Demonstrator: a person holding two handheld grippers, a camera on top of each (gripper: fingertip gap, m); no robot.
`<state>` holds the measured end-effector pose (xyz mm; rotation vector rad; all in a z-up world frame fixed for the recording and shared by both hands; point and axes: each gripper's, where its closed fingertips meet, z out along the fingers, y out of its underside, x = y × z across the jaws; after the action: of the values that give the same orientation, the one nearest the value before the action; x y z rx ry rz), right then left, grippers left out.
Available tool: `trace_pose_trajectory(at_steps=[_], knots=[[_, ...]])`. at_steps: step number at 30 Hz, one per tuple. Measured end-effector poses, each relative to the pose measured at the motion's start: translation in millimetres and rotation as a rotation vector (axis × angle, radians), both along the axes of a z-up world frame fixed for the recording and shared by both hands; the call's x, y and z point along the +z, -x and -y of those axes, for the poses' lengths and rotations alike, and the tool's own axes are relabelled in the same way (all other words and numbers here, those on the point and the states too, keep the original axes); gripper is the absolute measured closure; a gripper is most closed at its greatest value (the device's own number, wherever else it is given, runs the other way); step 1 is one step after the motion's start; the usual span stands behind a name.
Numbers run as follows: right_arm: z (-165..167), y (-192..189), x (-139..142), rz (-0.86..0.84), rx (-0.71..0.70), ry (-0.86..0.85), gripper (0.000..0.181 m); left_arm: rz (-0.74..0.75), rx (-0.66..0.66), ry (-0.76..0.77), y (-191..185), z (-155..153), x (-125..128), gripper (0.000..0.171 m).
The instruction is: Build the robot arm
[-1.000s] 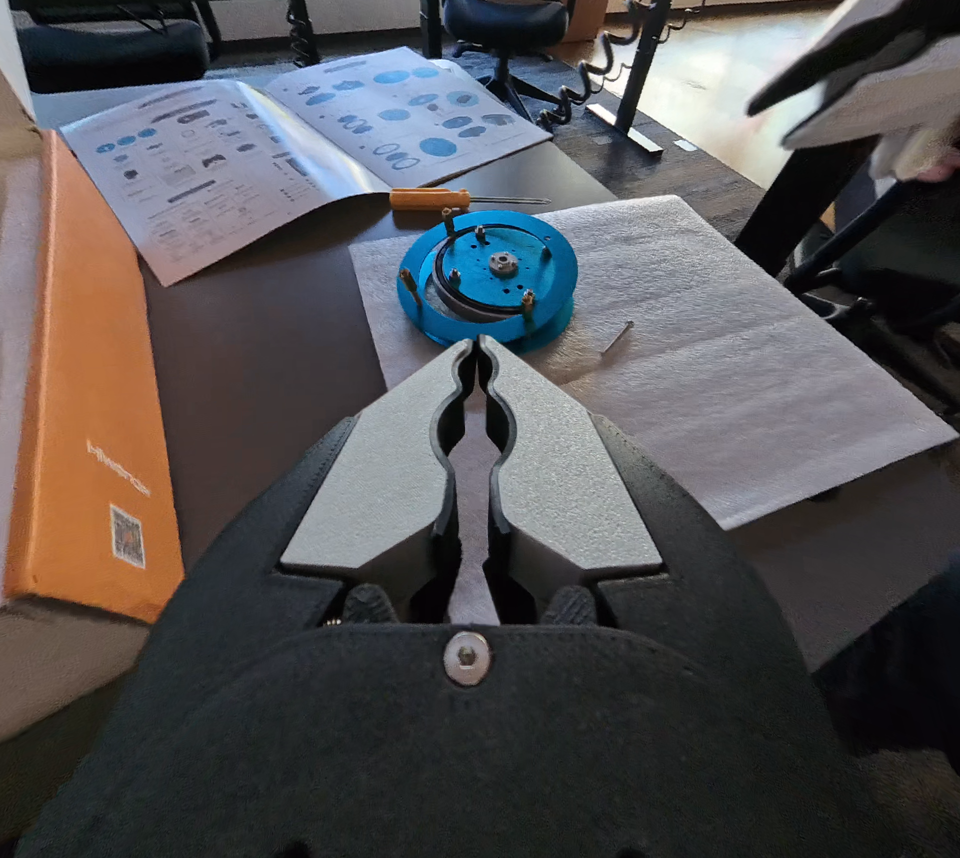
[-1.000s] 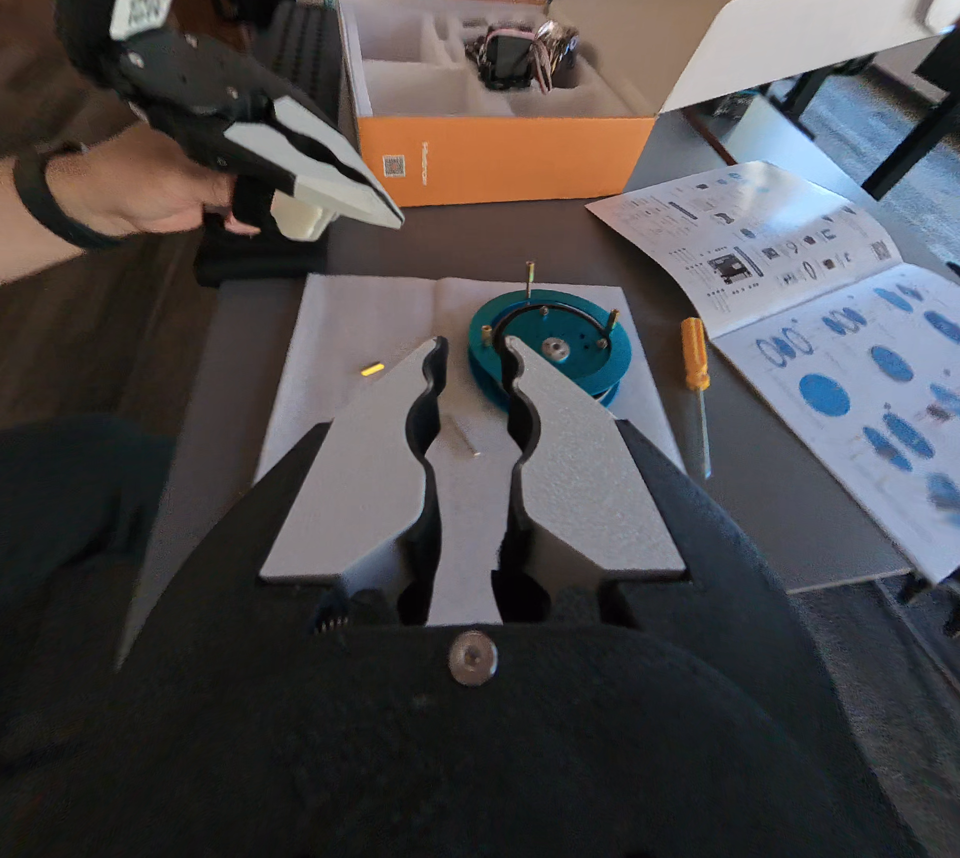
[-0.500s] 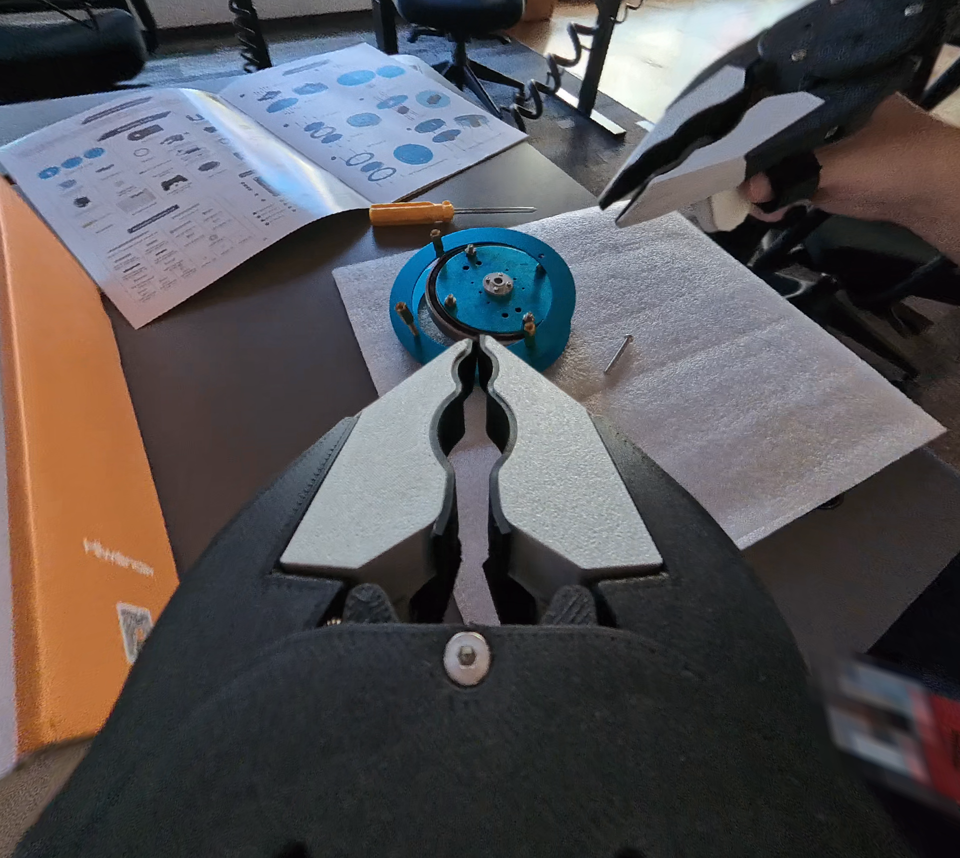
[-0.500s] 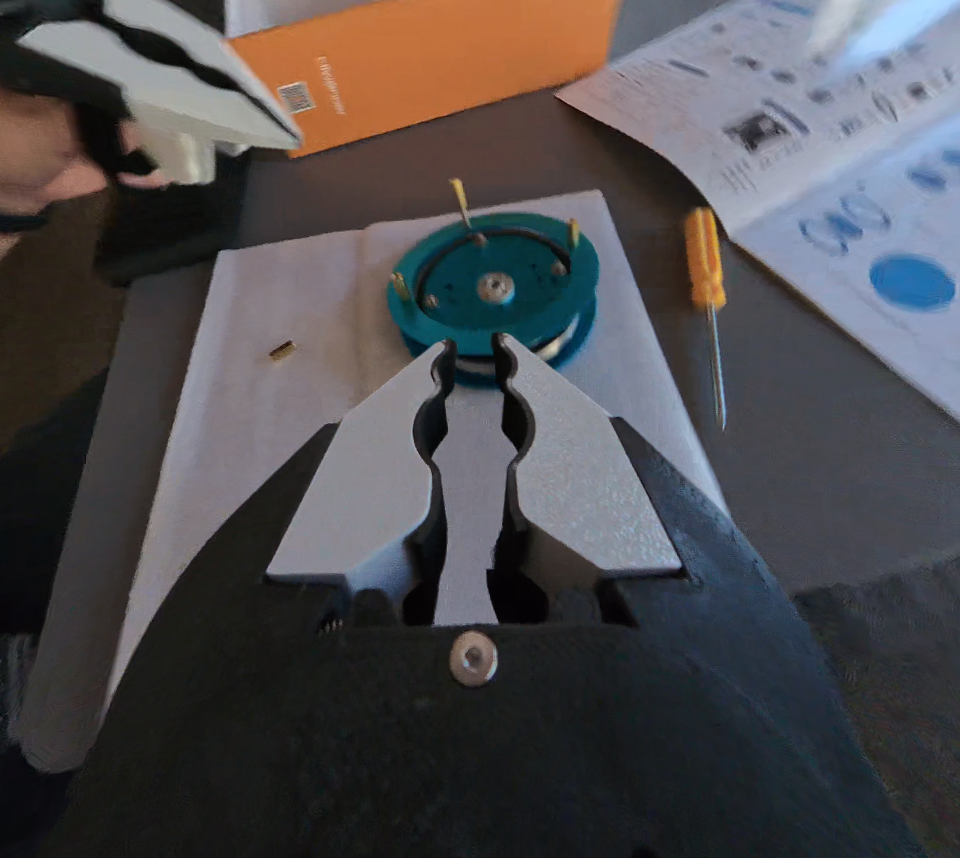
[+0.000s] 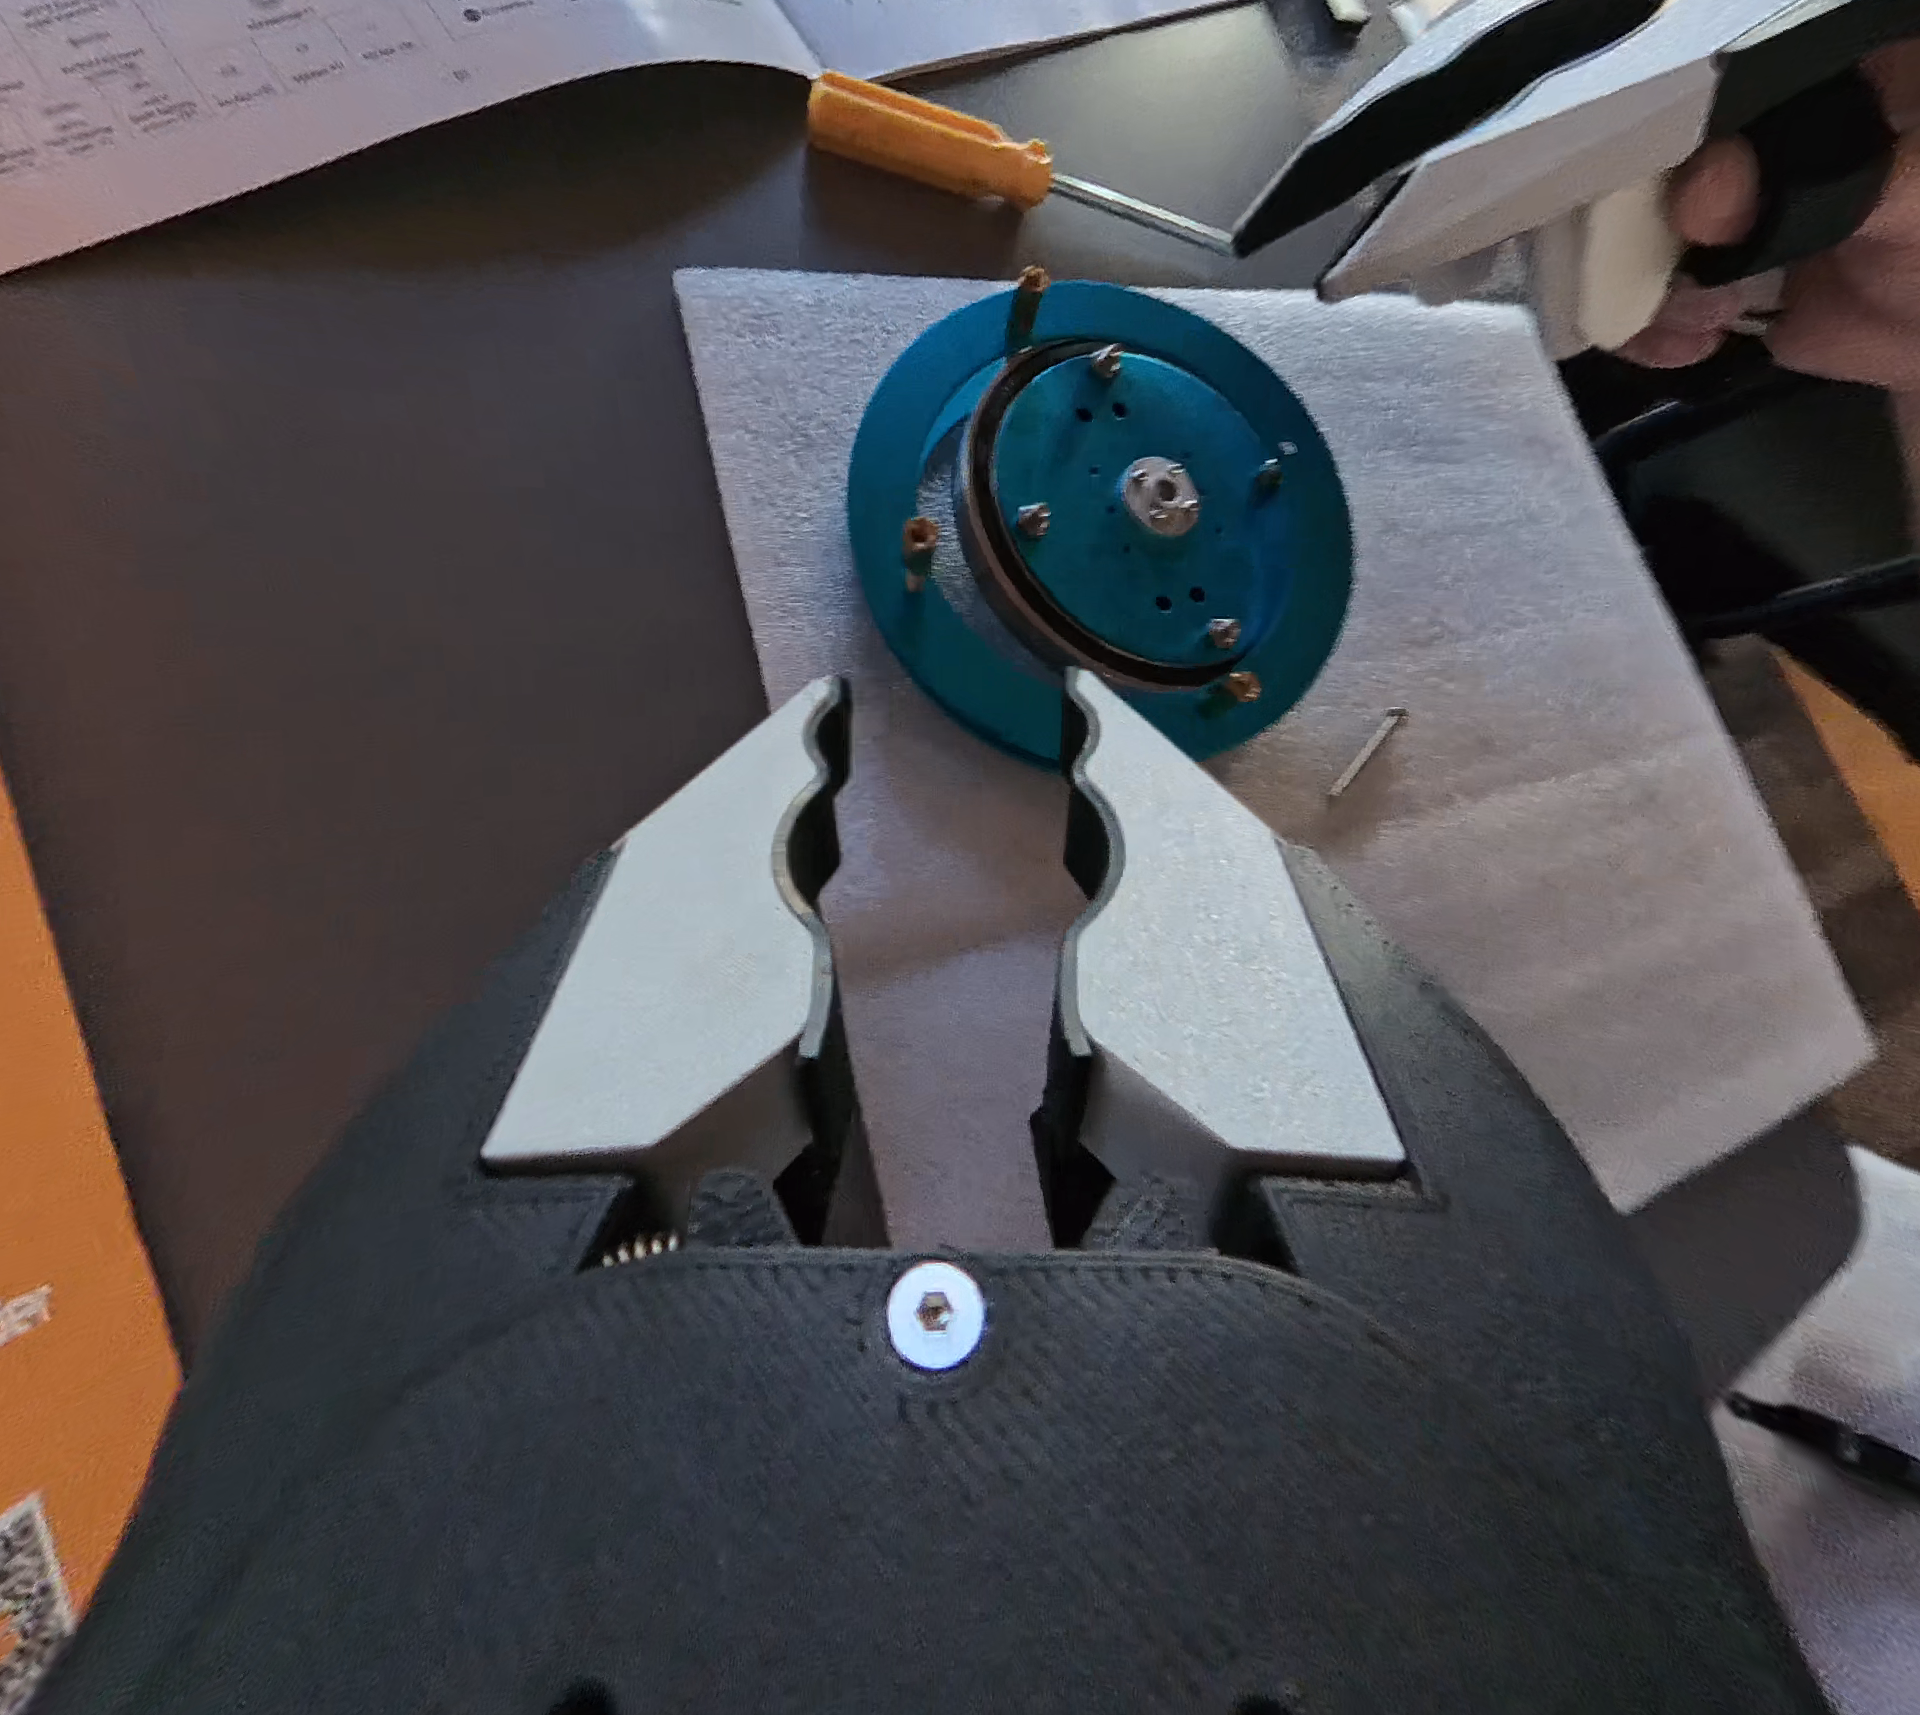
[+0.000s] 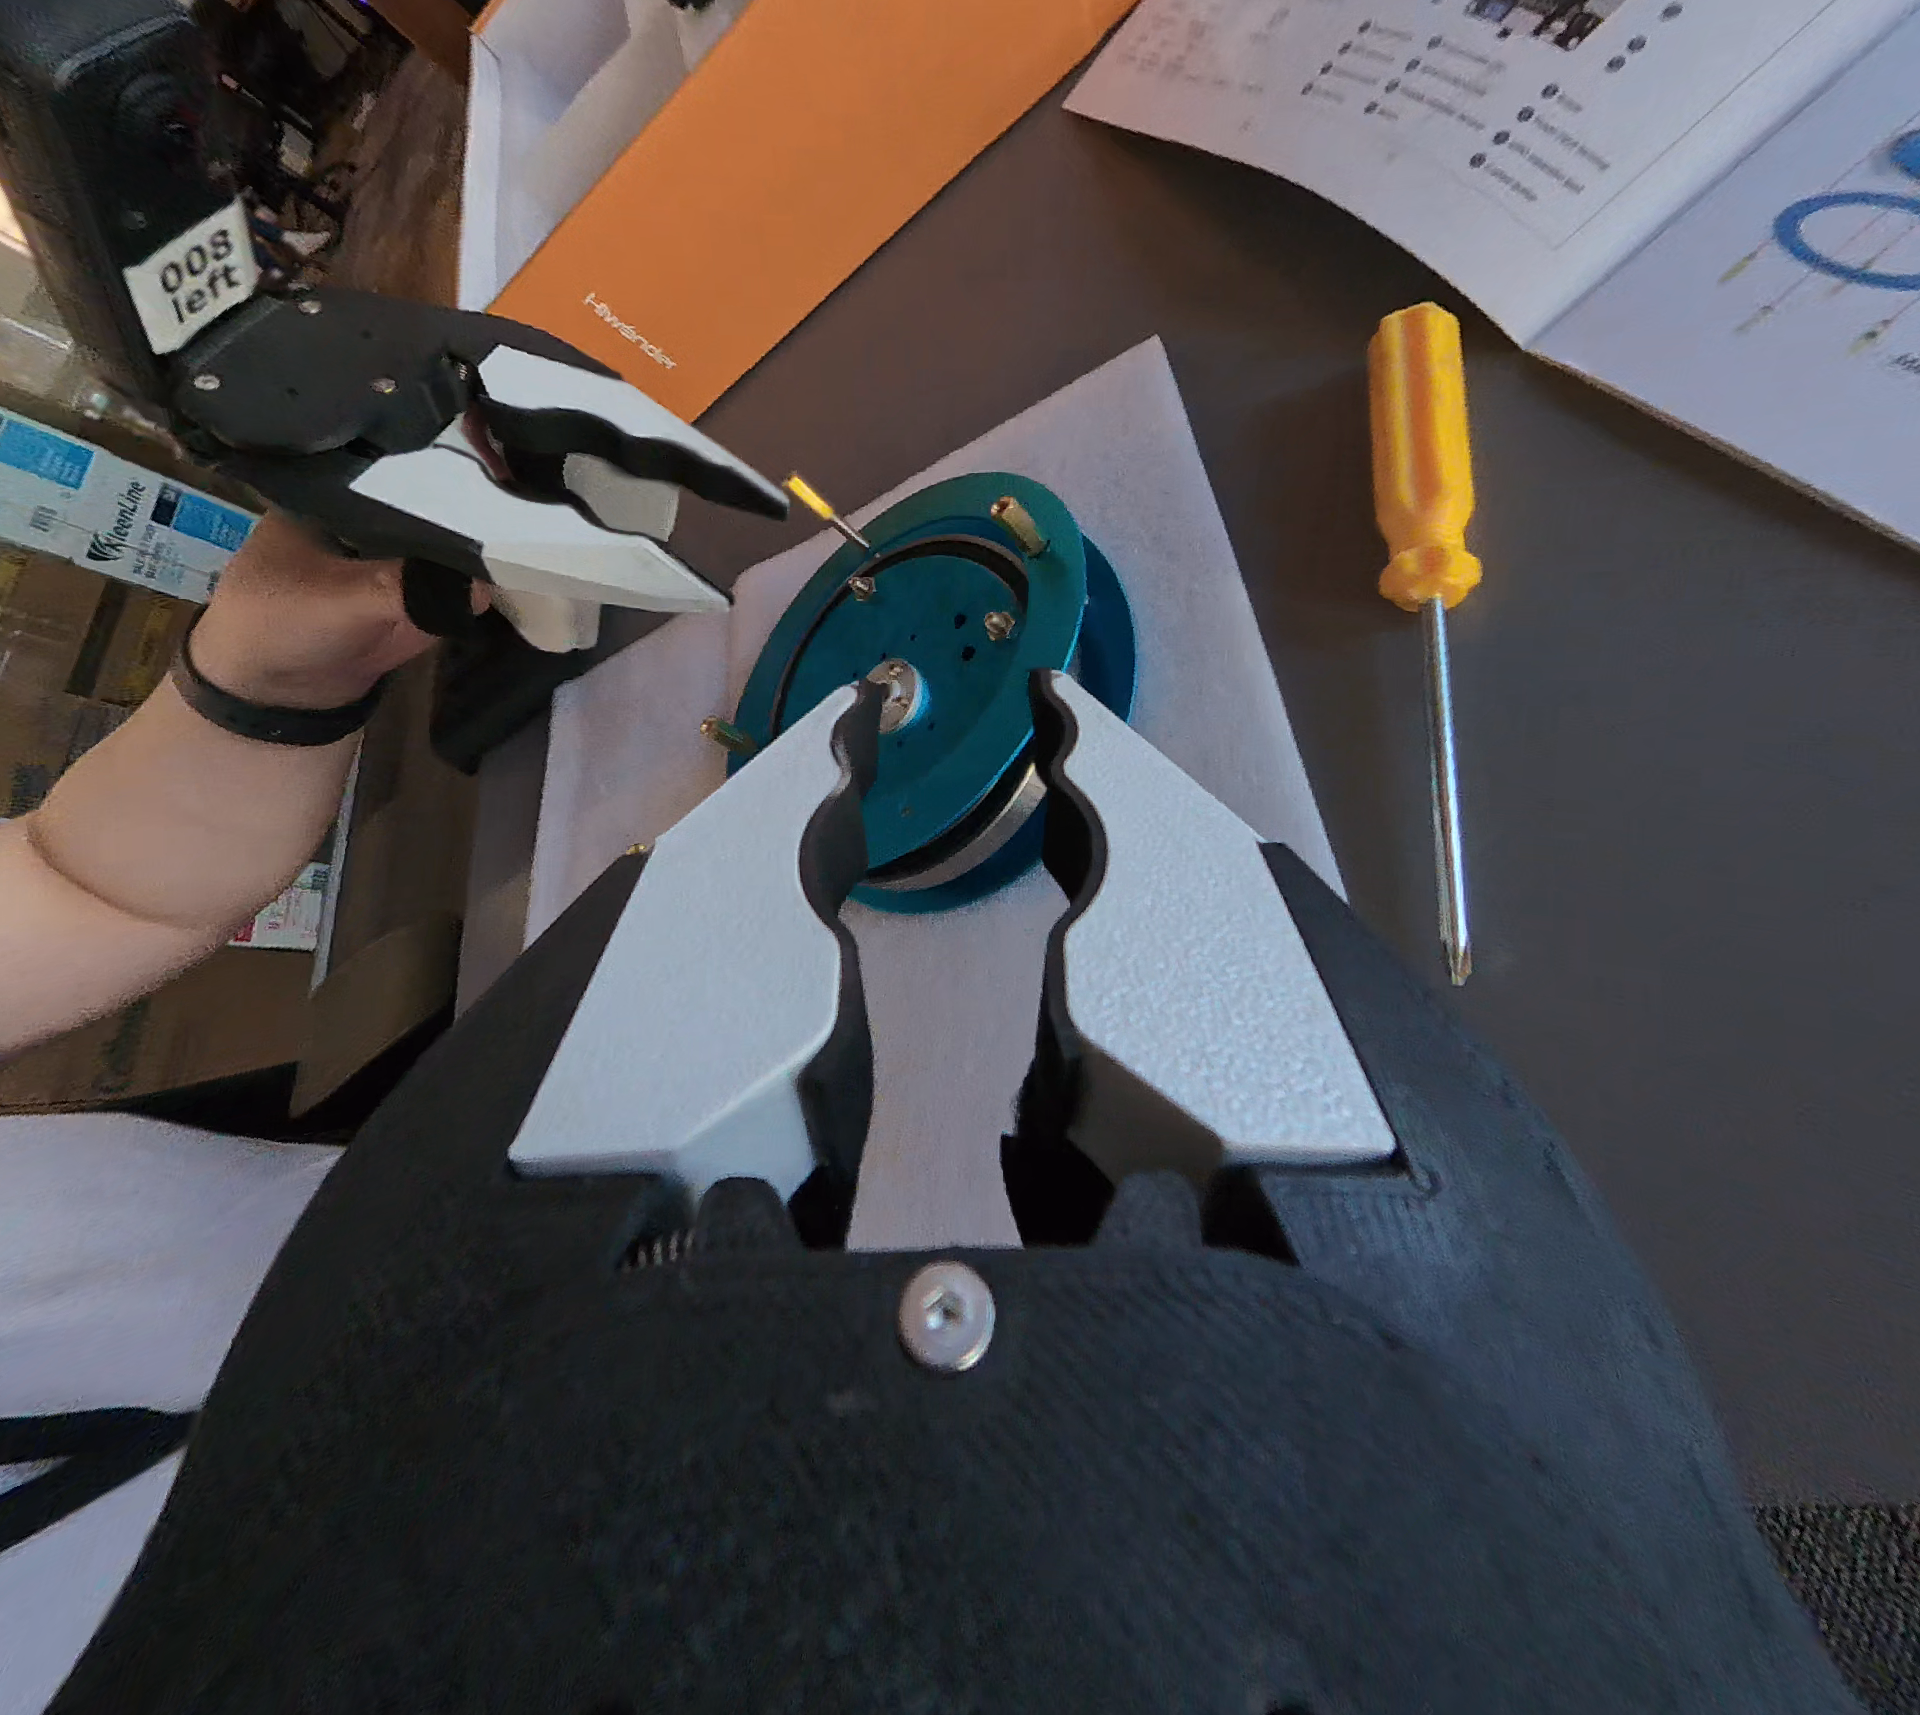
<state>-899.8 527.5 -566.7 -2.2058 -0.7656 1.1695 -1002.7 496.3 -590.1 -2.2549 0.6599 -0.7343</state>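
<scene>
A blue round assembly [image 5: 1101, 460] lies on a white foam sheet [image 5: 1507, 730]. It has a wide lower plate with brass standoffs and a smaller upper plate with a black ring and a silver hub. My left gripper [image 5: 956, 699] is open and empty, its tips at the disc's near edge. In the right wrist view the left gripper [image 6: 750, 553] has its upper tip just beside a tilted brass standoff [image 6: 821, 507]. My right gripper [image 6: 948, 694] is open and empty, above the blue assembly [image 6: 935, 616]. It also shows in the left wrist view [image 5: 1283, 268], raised beyond the disc.
An orange-handled screwdriver [image 6: 1418, 460] lies on the dark table beside the foam, also seen in the left wrist view [image 5: 925, 133]. An open booklet [image 6: 1558, 3] lies beyond it. An open orange box [image 6: 831, 107] stands at the table's side. A loose thin pin [image 5: 1366, 751] rests on the foam. My right gripper is the nearer one to the orange-handled screwdriver [image 6: 1418, 460]: about 9 centimeters, against 15 centimeters.
Both grippers have moved in close to the blue assembly and tilted down over it. The left gripper went from shut to open, and the right one opened wider.
</scene>
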Motion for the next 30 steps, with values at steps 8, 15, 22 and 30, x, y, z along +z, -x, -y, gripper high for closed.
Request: trace_pose_trajectory(at_steps=[8,15,22,30], knots=[[32,-11,-2,-0.043,0.122,-0.193,0.139,0.042,-0.093,0.020,-12,-2,11,0.121],[47,-19,-28,0.121,0.219,-0.469,0.132,-0.130,-0.341,-0.067,-18,-5,9,0.084],[43,-5,-38,0.195,0.276,-0.479,0.126,-0.361,-0.455,-0.169,-19,5,-22,0.072],[37,1,-37,0.184,0.278,-0.474,0.123,-0.301,-0.472,-0.139,-23,0,-34,0.068]])
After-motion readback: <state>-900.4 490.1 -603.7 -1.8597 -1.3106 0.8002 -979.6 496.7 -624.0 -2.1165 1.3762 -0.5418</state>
